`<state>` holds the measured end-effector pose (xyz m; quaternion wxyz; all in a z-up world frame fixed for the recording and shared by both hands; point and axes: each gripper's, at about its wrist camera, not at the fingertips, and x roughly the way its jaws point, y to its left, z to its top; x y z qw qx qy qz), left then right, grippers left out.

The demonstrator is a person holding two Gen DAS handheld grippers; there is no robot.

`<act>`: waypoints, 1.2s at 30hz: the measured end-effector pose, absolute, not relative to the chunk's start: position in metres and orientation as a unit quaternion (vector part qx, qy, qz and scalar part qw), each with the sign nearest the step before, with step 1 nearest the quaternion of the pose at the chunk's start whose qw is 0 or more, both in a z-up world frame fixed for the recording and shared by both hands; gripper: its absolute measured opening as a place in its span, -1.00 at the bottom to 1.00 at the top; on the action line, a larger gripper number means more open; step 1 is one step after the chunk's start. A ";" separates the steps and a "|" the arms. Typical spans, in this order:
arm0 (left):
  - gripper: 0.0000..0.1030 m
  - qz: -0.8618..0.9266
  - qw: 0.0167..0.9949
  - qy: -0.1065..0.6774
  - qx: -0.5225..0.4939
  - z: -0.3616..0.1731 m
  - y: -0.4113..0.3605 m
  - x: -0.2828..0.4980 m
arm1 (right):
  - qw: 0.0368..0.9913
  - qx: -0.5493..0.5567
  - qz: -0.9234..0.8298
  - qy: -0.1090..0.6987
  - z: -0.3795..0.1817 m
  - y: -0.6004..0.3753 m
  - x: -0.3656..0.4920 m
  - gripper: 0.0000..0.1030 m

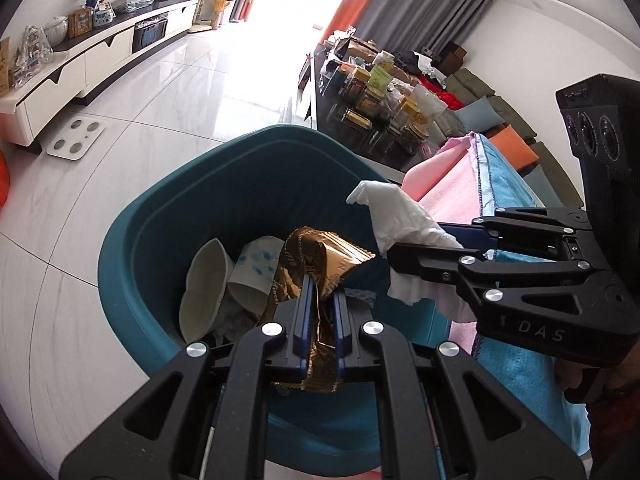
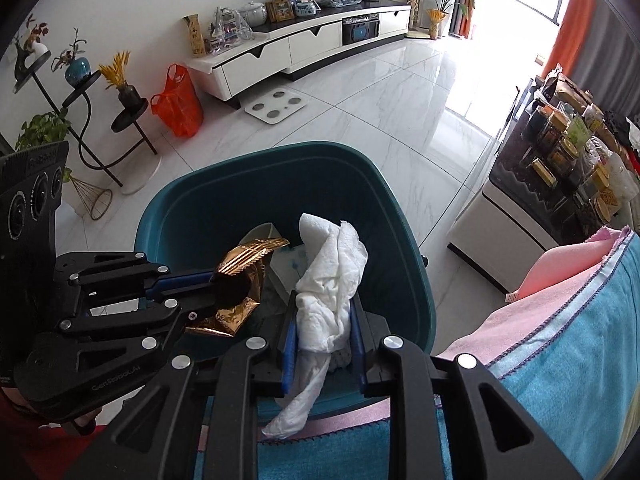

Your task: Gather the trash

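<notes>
My left fingers (image 1: 320, 300) clamp the gold wrapper (image 1: 320, 256), my right fingers (image 2: 324, 316) grip the white tissue (image 2: 332, 276); both hang directly above the teal bin (image 2: 404, 216) at frame centre, so dropping is straight down.

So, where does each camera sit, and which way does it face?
Left wrist: on the left gripper, looking down into the teal bin; right gripper enters from the right.
Right wrist: on the right gripper, facing the bin; left gripper at left.
Shared: bin, gold wrapper, white tissue.
</notes>
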<state>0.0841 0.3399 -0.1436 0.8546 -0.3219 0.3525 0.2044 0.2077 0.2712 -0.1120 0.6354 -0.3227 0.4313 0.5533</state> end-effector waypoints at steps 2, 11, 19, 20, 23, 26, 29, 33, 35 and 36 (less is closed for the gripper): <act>-0.85 0.204 0.855 0.351 -0.321 -0.143 0.337 0.082 | 0.634 -0.324 0.553 0.432 -0.112 0.272 0.207 -0.57; -0.26 0.216 0.855 0.335 -0.332 -0.134 0.341 0.070 | 0.634 -0.311 0.556 0.438 -0.111 0.269 0.212 -0.46; -0.01 0.230 0.857 0.318 -0.335 -0.124 0.345 0.061 | 0.635 -0.291 0.560 0.446 -0.109 0.267 0.217 -0.14; 0.04 0.232 0.858 0.314 -0.335 -0.121 0.346 0.060 | 0.636 -0.289 0.560 0.446 -0.108 0.267 0.217 -0.11; 0.18 0.236 0.858 0.303 -0.339 -0.114 0.347 0.051 | 0.635 -0.282 0.562 0.449 -0.106 0.266 0.218 -0.04; 0.30 0.243 0.861 0.294 -0.335 -0.106 0.349 0.041 | 0.638 -0.275 0.564 0.447 -0.102 0.264 0.218 0.24; 0.42 0.251 0.863 0.286 -0.332 -0.099 0.350 0.032 | 0.640 -0.272 0.566 0.443 -0.097 0.262 0.219 0.33; 0.59 0.259 0.864 0.278 -0.331 -0.092 0.349 0.024 | 0.646 -0.268 0.566 0.437 -0.091 0.258 0.220 0.42; 0.73 0.262 0.865 0.277 -0.327 -0.088 0.347 0.020 | 0.650 -0.266 0.564 0.434 -0.089 0.255 0.222 0.54; 0.77 0.262 0.866 0.275 -0.326 -0.085 0.346 0.018 | 0.652 -0.263 0.565 0.432 -0.087 0.254 0.222 0.57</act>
